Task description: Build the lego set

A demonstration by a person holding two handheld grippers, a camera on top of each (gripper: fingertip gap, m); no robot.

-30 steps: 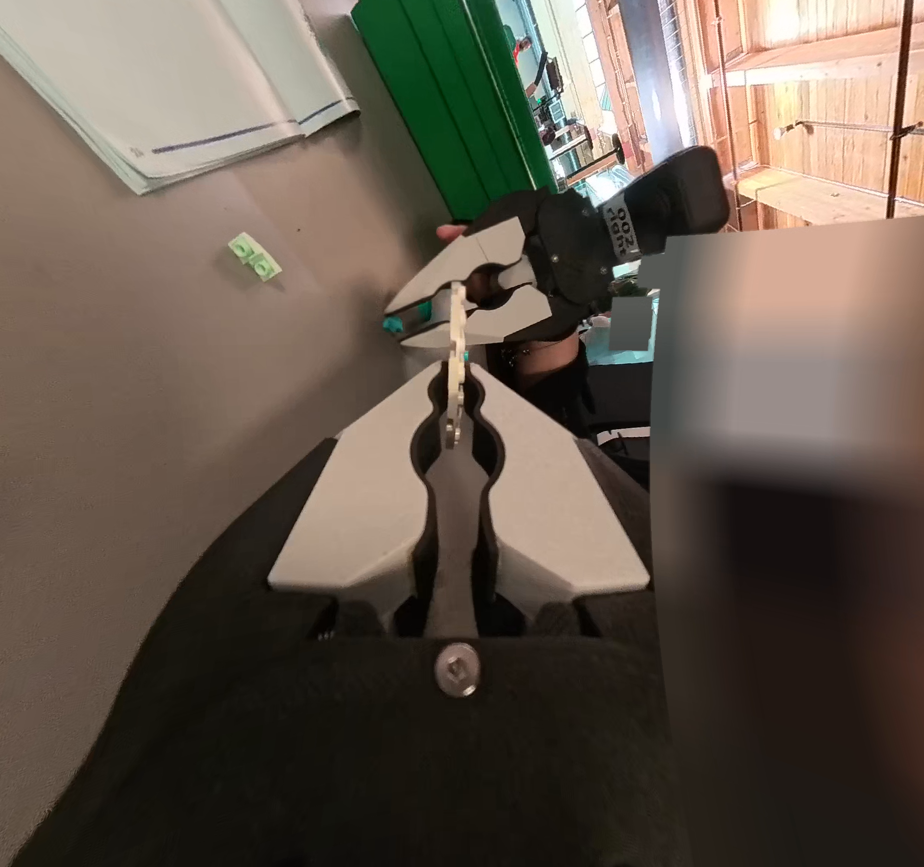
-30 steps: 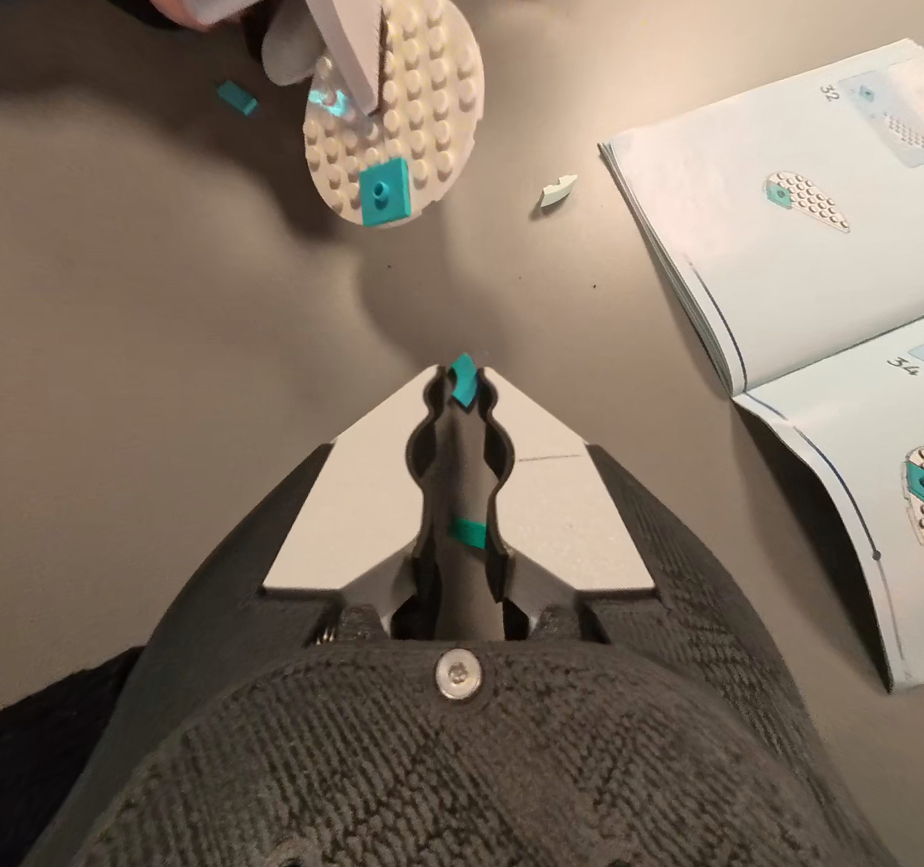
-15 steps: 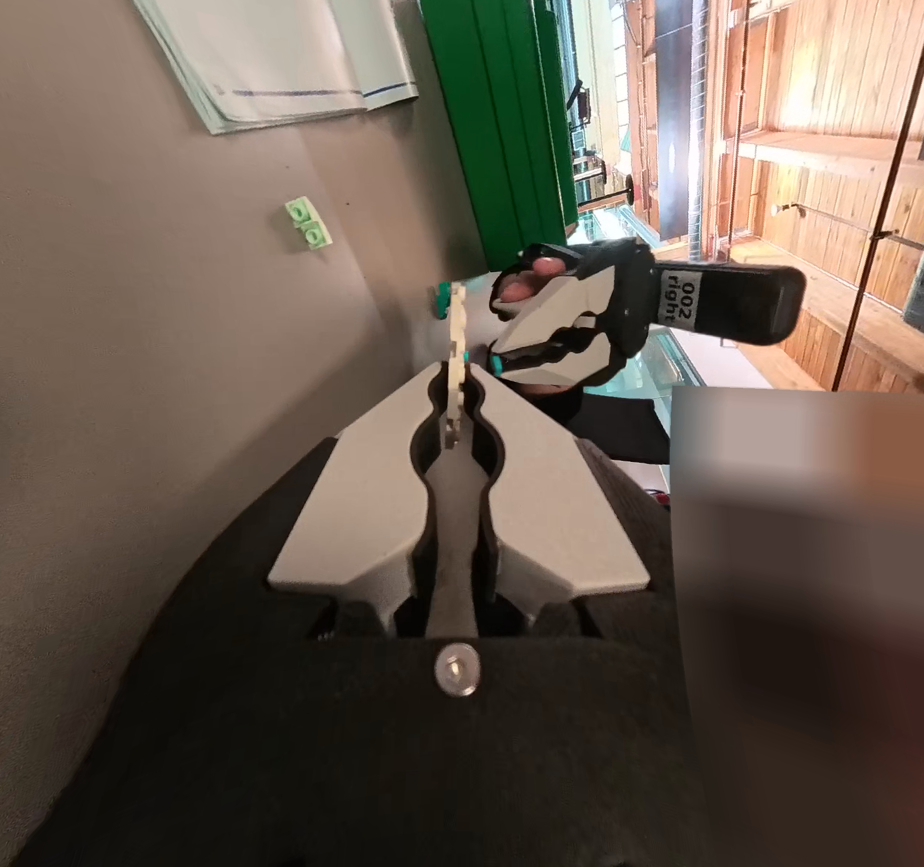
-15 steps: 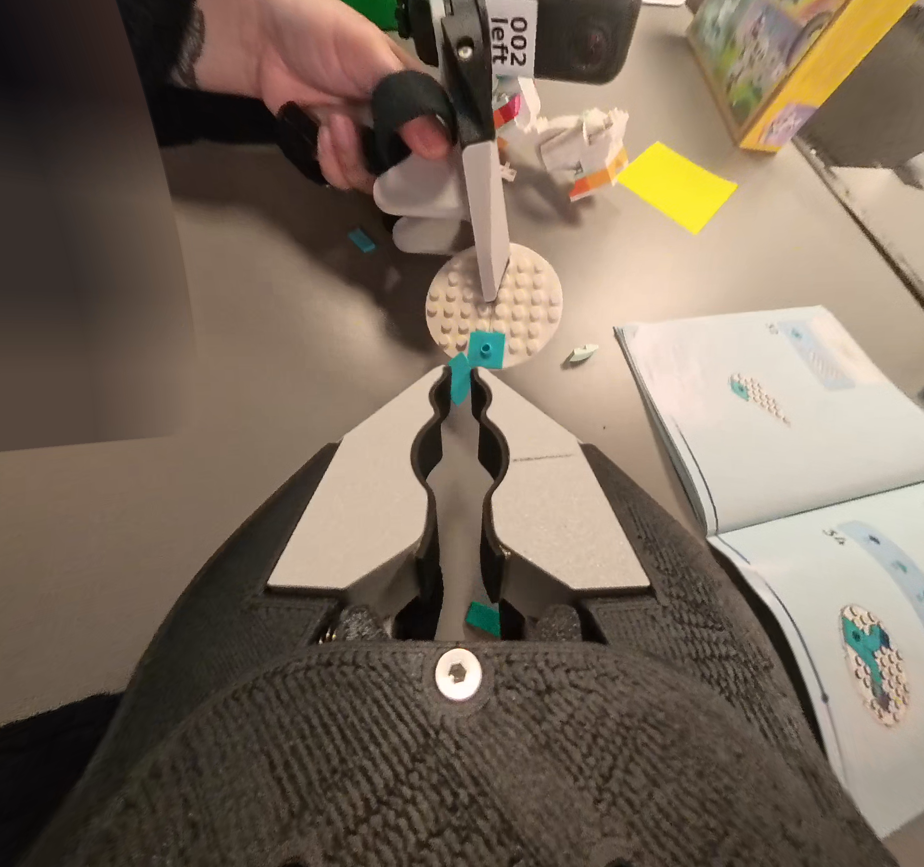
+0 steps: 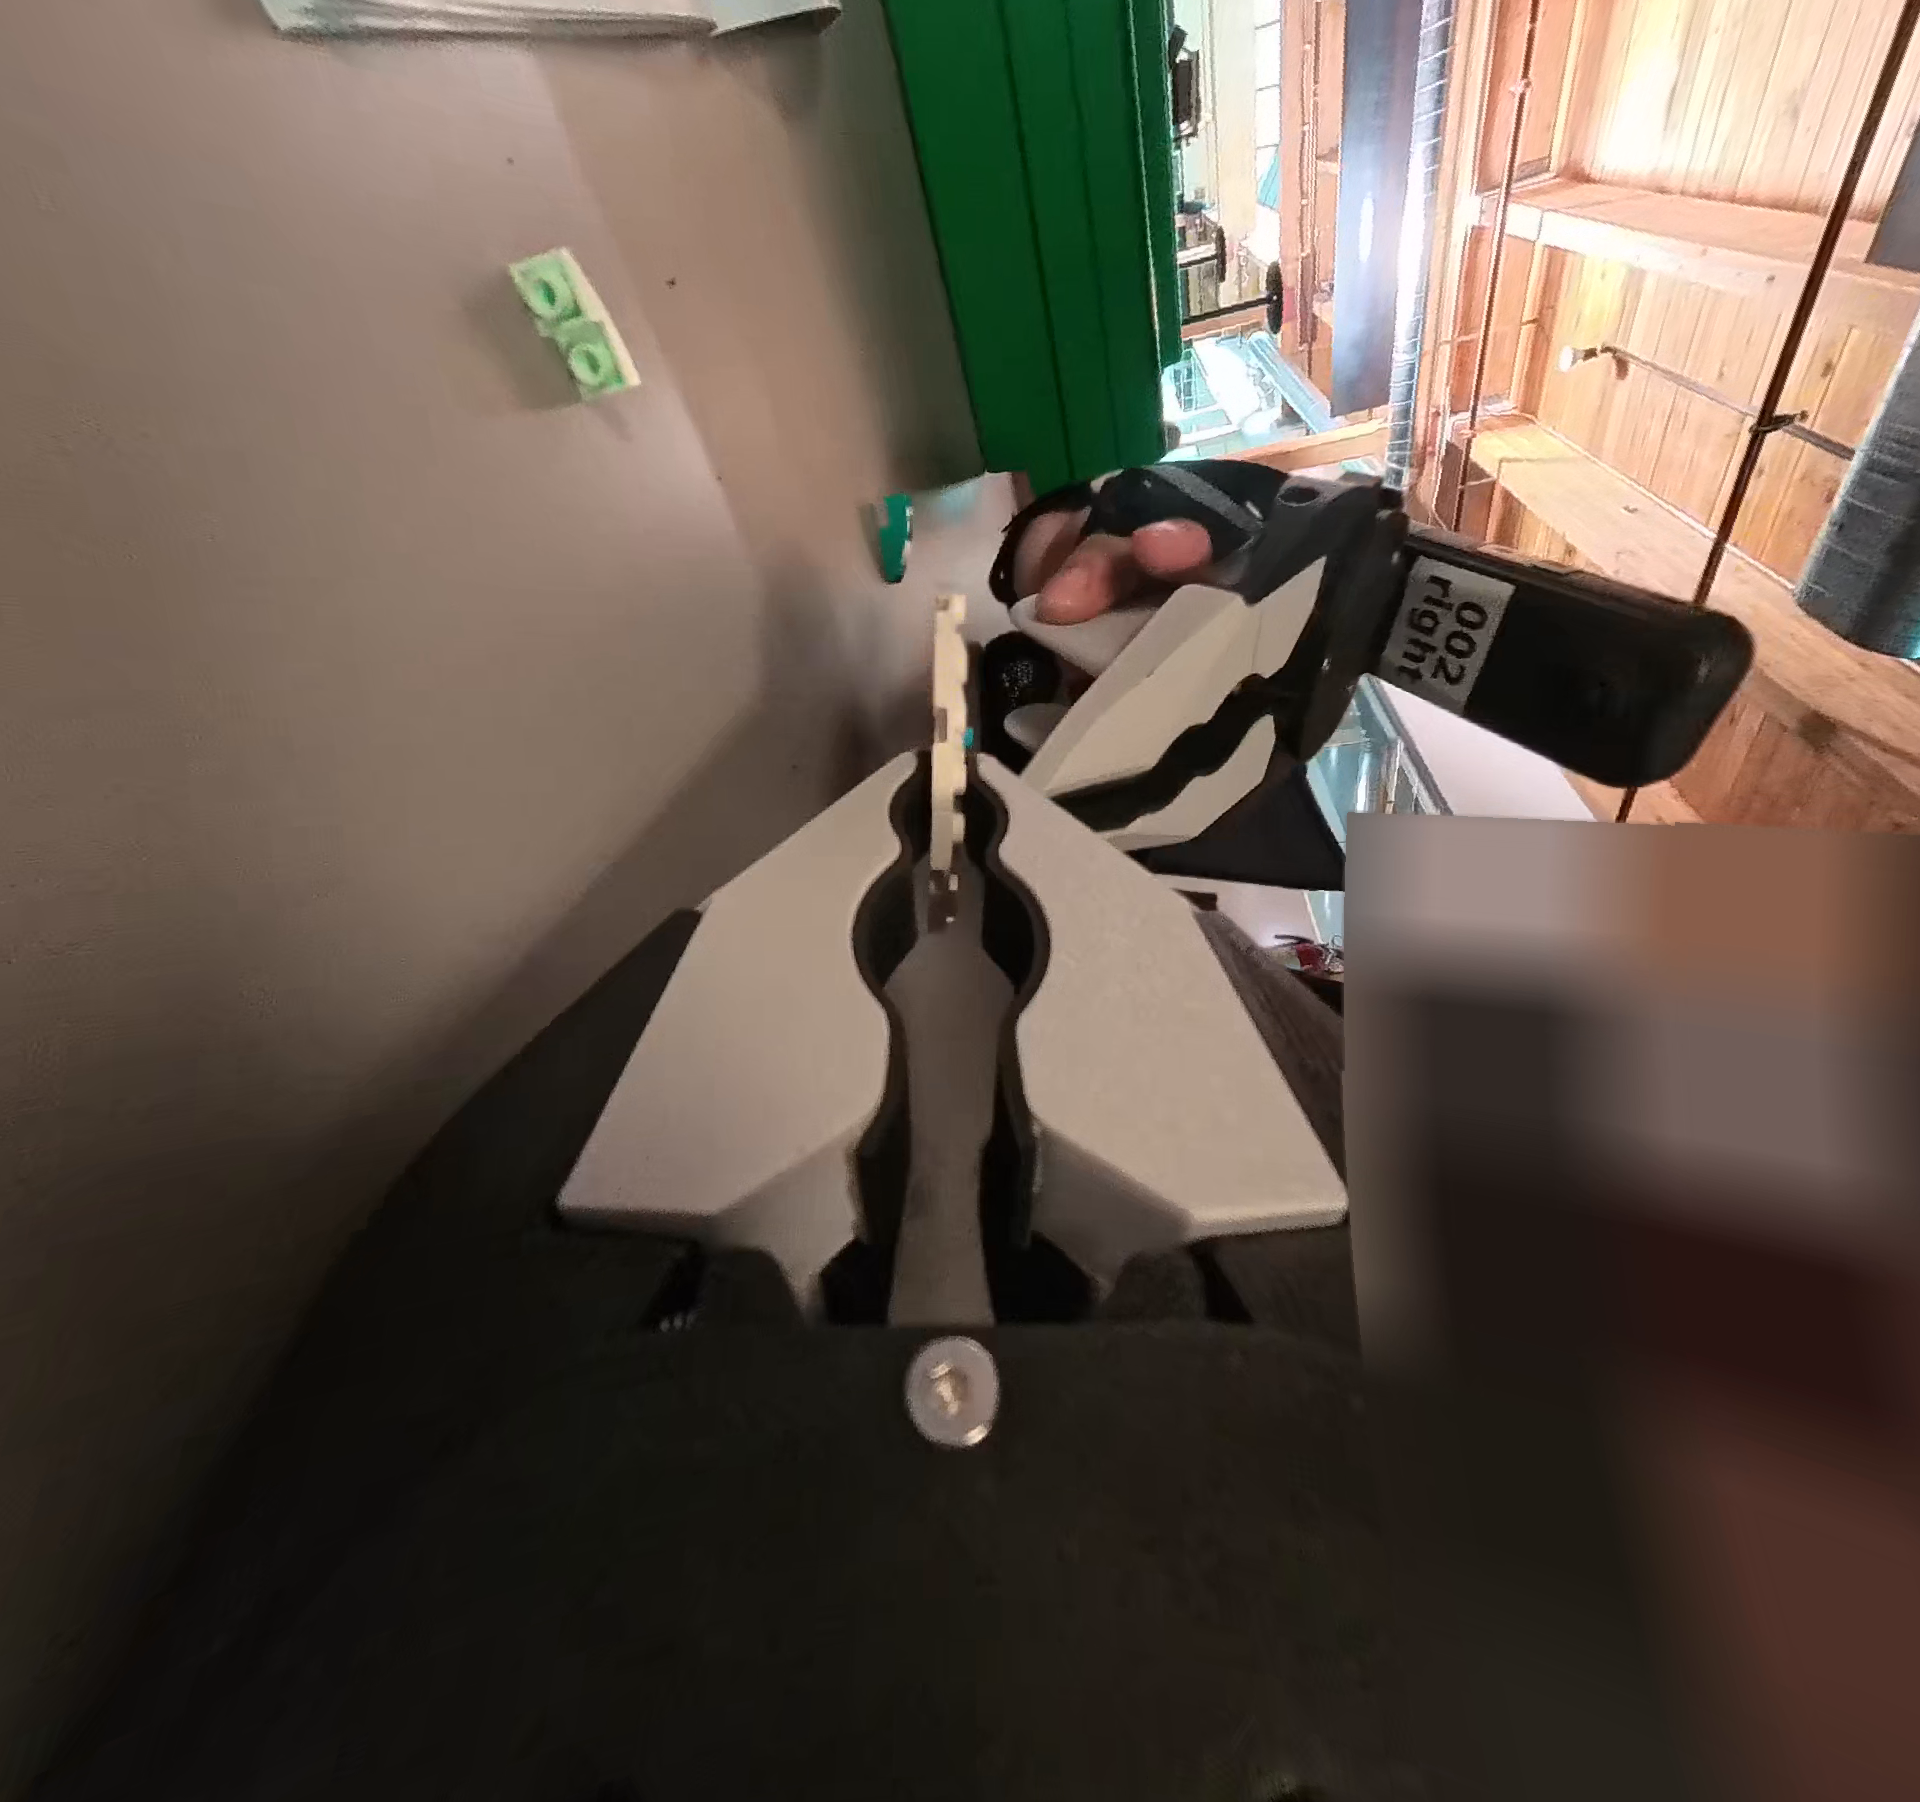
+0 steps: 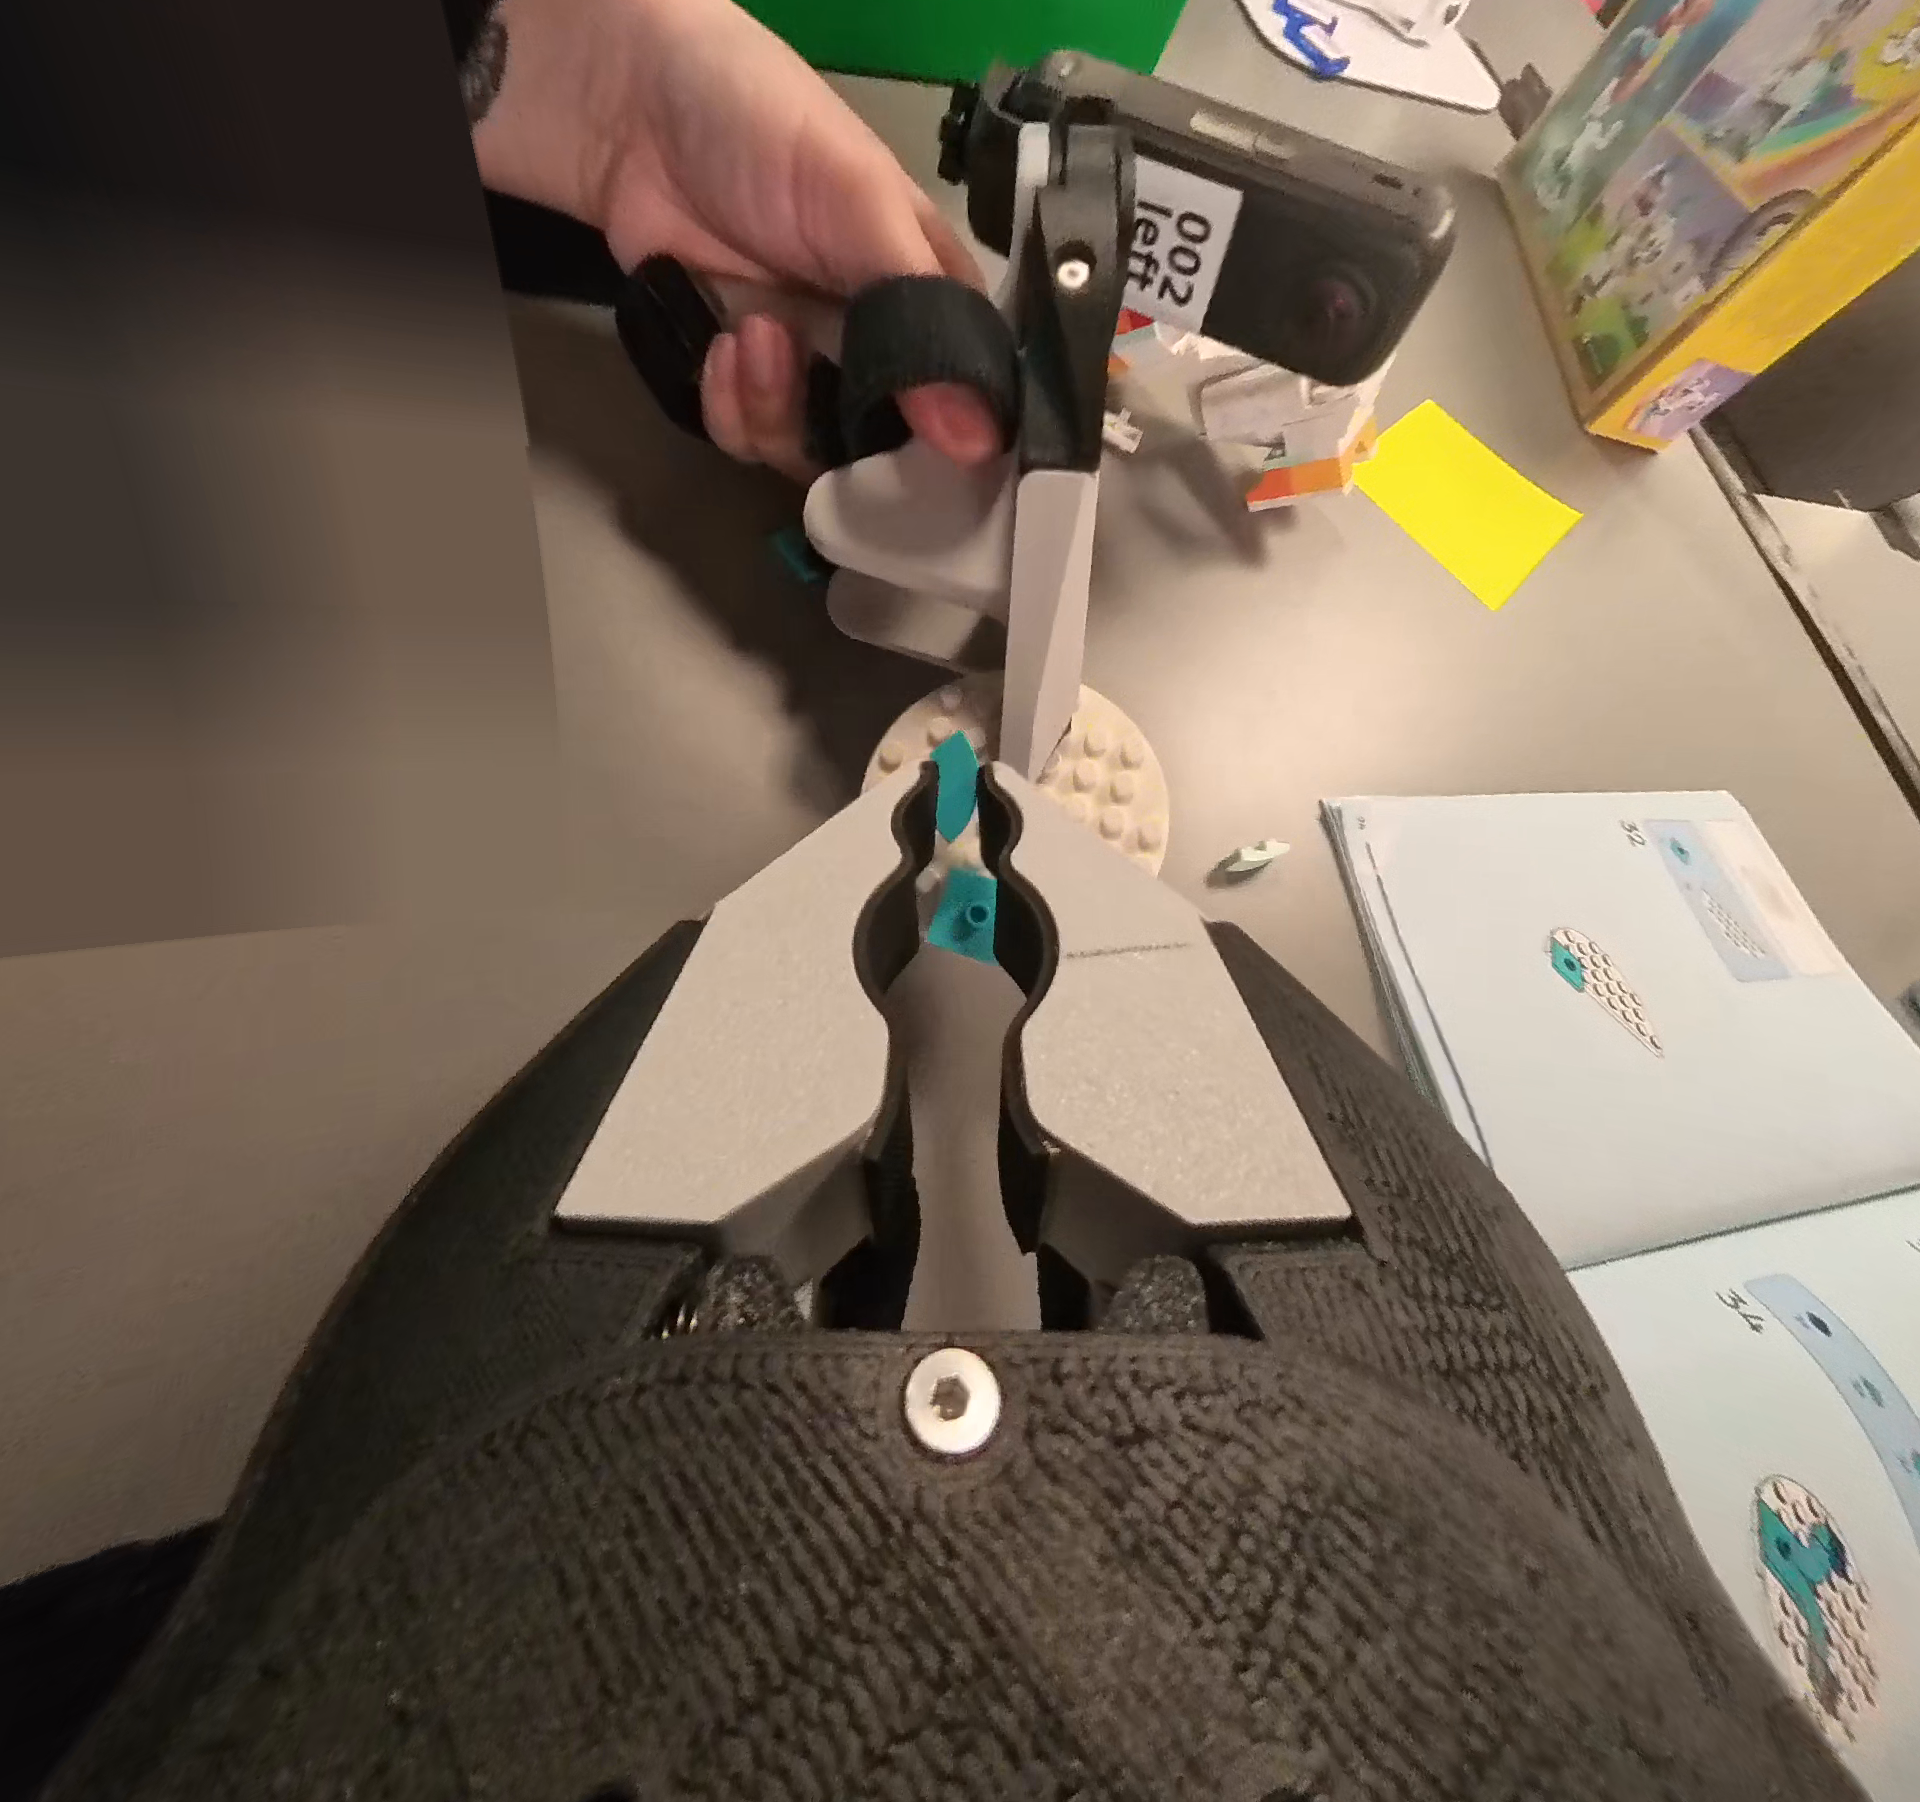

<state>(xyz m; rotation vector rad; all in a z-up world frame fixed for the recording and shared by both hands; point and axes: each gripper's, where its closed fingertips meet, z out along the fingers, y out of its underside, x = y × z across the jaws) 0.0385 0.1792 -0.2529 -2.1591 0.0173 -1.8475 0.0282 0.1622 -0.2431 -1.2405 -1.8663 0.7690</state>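
Note:
My left gripper (image 5: 948,767) is shut on the edge of a round cream studded plate (image 5: 948,682), held on edge above the table. In the right wrist view the plate (image 6: 1107,786) faces me and carries a teal square tile (image 6: 961,921), seen through the gap between my fingers. My right gripper (image 6: 954,778) is shut on a small teal curved piece (image 6: 954,802), its tip right at the plate's face. The right gripper also shows in the left wrist view (image 5: 1049,776), close beside the plate.
An open instruction booklet (image 6: 1662,973) lies at the right. A pale curved piece (image 6: 1252,859), a yellow note (image 6: 1465,500), torn bags with orange parts (image 6: 1299,443) and a set box (image 6: 1714,142) lie around. A green two-stud piece (image 5: 571,339) and a teal piece (image 5: 891,537) lie on the table near a green crate (image 5: 1039,142). The tips of both grippers are at nearly the same place.
My right gripper has moved in toward the plate, so the teal curved piece now overlaps its face. The left gripper has turned the plate to face the right gripper.

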